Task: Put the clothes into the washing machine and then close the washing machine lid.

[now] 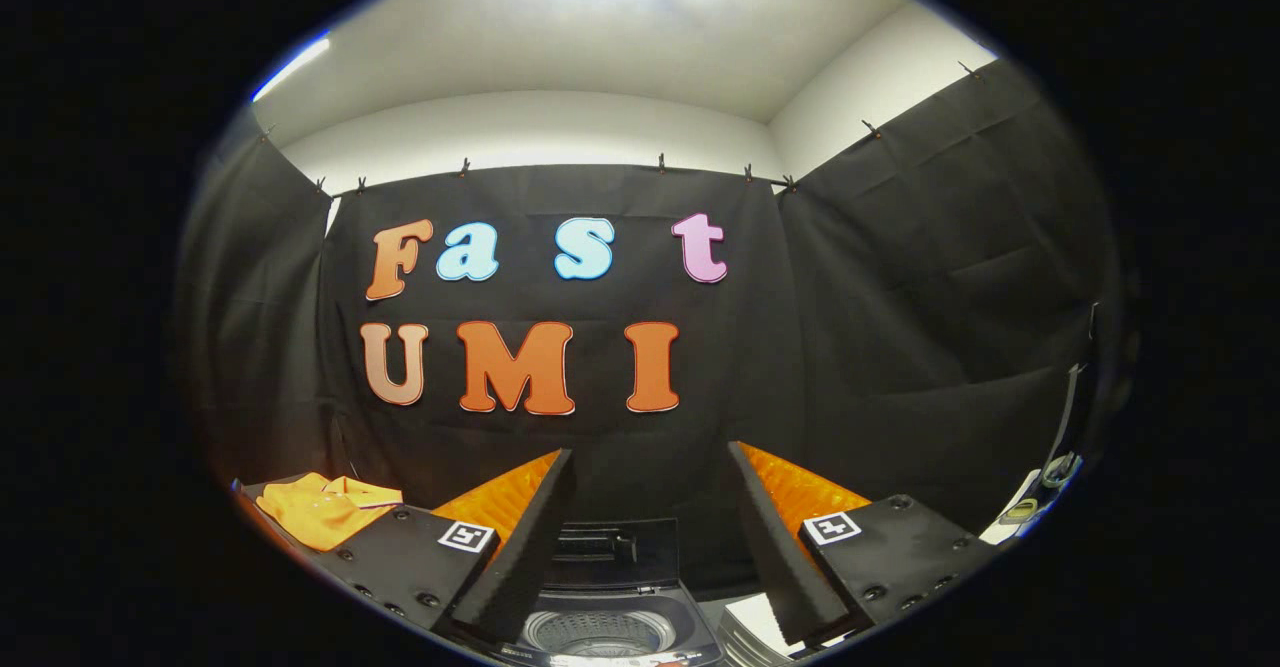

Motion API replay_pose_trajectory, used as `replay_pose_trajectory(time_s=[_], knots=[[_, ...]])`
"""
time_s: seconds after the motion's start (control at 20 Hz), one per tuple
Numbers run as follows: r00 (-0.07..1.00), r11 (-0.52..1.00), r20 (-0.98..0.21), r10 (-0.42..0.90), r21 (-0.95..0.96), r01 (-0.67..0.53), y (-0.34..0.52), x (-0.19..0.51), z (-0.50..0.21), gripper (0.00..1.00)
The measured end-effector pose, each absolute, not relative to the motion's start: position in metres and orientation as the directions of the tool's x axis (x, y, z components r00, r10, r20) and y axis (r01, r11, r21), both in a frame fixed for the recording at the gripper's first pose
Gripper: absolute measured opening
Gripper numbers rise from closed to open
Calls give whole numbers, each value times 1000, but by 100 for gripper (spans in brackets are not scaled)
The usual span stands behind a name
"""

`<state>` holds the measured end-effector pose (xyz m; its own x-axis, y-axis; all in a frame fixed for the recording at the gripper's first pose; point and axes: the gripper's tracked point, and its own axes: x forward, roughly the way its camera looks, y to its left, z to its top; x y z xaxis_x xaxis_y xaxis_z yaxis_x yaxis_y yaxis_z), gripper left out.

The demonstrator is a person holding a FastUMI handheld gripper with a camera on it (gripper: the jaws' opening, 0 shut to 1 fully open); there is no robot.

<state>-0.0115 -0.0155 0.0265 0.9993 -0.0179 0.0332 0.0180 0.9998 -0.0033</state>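
Hand-held gripper fingers apart above open washing machine; no legible labels.

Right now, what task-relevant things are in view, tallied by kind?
Garments: 1, an orange shirt lying beyond the left finger.
Washing machines: 1, the washing machine with lid raised and drum showing between the fingers.
Claws: 1, the claw, open and holding nothing.
Total: 3

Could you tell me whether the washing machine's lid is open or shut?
Open: the dark washing machine's lid stands raised behind the exposed perforated metal drum, between the open tongs.
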Motion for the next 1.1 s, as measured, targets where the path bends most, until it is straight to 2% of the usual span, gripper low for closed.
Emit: replay_pose_trajectory(time_s=[1.1], knots=[[1000,999,11,-28,20,28,-12,-13,21,97]])
